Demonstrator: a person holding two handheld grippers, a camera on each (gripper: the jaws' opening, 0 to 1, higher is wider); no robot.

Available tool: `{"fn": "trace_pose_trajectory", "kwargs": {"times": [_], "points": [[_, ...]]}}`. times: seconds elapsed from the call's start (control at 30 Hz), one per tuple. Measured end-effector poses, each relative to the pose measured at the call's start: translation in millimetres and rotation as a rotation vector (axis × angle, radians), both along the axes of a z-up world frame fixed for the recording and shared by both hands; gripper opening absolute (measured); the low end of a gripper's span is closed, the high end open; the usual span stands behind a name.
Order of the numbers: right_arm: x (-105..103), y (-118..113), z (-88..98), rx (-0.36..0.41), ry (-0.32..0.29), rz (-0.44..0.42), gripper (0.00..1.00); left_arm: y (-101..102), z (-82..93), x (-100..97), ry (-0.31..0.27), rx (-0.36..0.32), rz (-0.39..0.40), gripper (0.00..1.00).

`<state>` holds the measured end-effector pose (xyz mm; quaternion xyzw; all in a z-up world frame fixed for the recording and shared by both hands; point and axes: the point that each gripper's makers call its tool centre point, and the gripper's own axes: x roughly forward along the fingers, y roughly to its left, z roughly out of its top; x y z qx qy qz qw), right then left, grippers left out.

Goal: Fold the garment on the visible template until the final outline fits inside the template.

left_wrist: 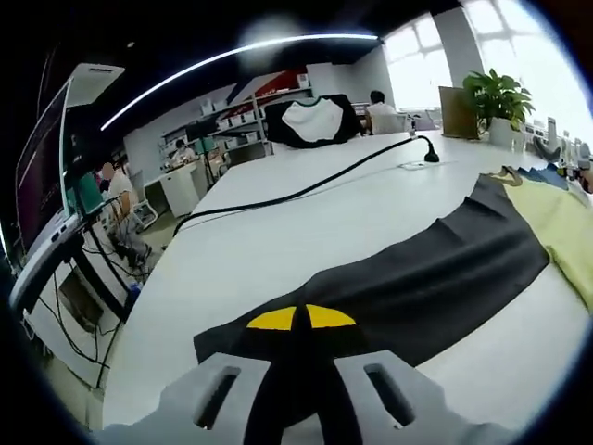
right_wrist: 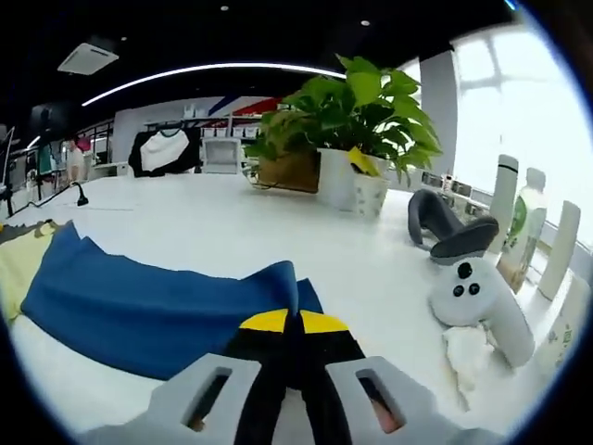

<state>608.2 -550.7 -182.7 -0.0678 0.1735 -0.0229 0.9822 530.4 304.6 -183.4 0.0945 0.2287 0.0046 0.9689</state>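
Black fabric edge of the garment [left_wrist: 435,269] sits pinched in the clenched left gripper [left_wrist: 298,320], blue edge [right_wrist: 157,301] in the clenched right gripper [right_wrist: 295,323], cloth spread flat on the white table [left_wrist: 306,227], probably gripped for folding.

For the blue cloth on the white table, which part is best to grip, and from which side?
The blue cloth is probably best gripped at its raised pointed corner, right ahead of the right gripper. Come in low and straight from the gripper's side: that corner lifts off the white table, so the fingers can close around it.
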Motion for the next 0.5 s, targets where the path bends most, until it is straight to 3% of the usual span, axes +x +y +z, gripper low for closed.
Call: {"fn": "trace_pose_trajectory", "kwargs": {"times": [0.23, 0.5], "points": [[4.1, -2.4, 0.1, -0.04, 0.011, -0.022, 0.0, 2.3, 1.1, 11.7, -0.001, -0.009, 0.006, 0.01], [-0.7, -4.2, -0.6, -0.054, 0.016, -0.015, 0.0, 2.7, 1.6, 1.1, -0.005, -0.057, 0.007, 0.01]]}}
